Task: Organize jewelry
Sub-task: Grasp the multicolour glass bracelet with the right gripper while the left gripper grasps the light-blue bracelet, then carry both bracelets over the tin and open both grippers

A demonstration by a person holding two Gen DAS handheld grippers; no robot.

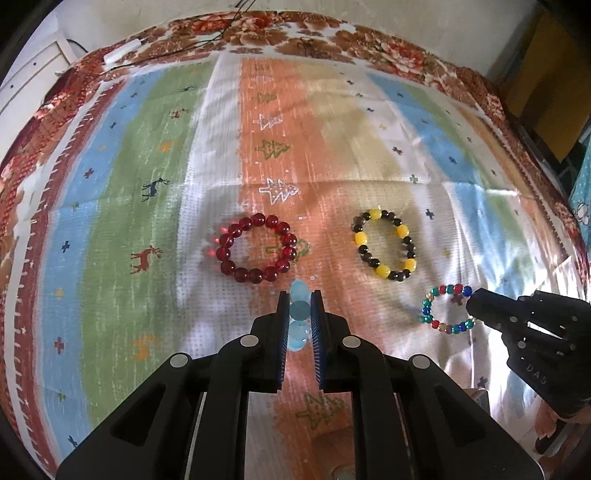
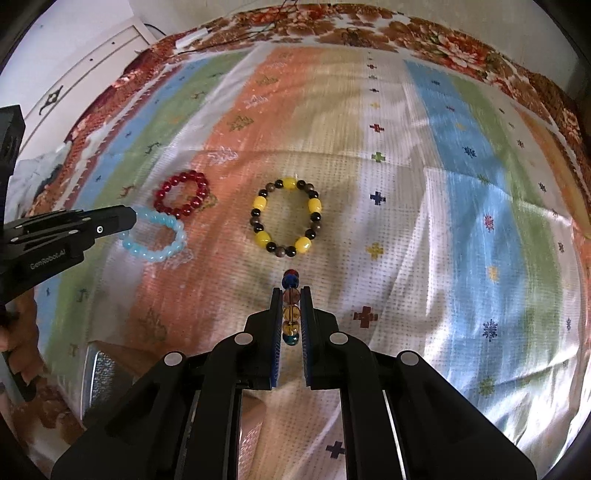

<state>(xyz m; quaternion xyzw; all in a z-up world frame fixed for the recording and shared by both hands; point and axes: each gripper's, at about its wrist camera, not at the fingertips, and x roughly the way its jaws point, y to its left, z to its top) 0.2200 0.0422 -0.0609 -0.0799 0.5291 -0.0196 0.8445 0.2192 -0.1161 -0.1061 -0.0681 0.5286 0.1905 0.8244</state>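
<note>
Over a striped, reindeer-patterned cloth spread on a floral-covered bed, the left tool pinches a pale-blue bead bracelet while the right tool pinches a multicoloured bead bracelet.

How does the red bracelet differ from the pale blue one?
The red bracelet has dark, clear red beads; the blue bracelet has milky pale blue ones. The red one lies free on the cloth; the blue one is pinched in the left gripper. Both are rings of round beads.
</note>
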